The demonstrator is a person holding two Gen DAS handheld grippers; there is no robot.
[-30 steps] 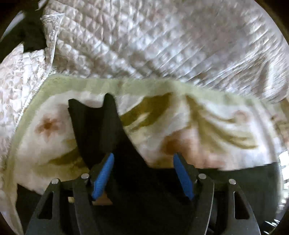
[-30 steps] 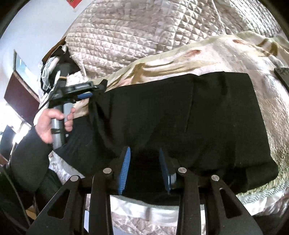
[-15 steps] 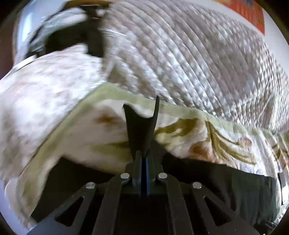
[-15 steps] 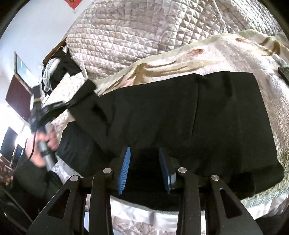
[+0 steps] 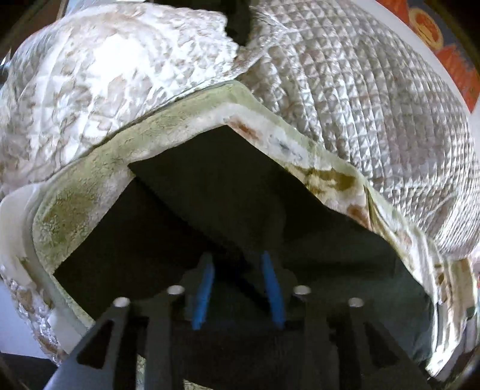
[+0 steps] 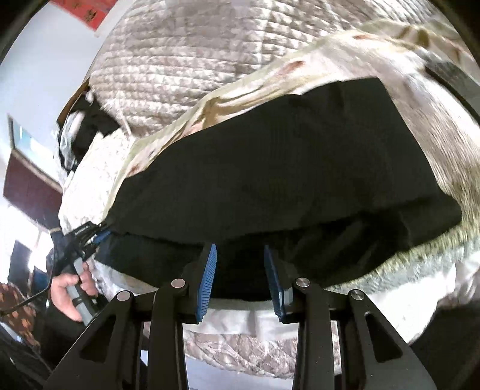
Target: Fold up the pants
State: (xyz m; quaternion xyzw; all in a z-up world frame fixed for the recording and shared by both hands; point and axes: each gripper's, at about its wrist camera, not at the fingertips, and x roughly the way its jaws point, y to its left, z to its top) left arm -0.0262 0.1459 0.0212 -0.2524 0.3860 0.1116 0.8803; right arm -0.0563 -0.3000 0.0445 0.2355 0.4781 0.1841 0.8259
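We lay the black pants (image 6: 270, 168) doubled on the bed's blanket (image 5: 99, 162); our left tool (image 5: 238, 288) is opening, releasing them, while the right tool (image 6: 240, 279) hangs unclenched.

- Pants (image 6: 270, 168) — black matt cloth, finely ribbed.
- Blanket (image 5: 90, 192) at 9 o'clock — fuzzy, plush cloth.
- Quilt (image 5: 375, 99) at 1 o'clock — stitched, slightly shiny fabric.
- Right gripper (image 6: 240, 282) — matt black plastic, ridged blue pads, shiny metal screws.

A home bedroom: ahead of the tongs a bed carries a pale quilted bedspread (image 6: 186, 72) and a floral fleece blanket (image 5: 99, 168), with a red paper decoration (image 6: 87, 12) on the white wall beyond and dark wooden furniture (image 6: 30, 186) off to the left.
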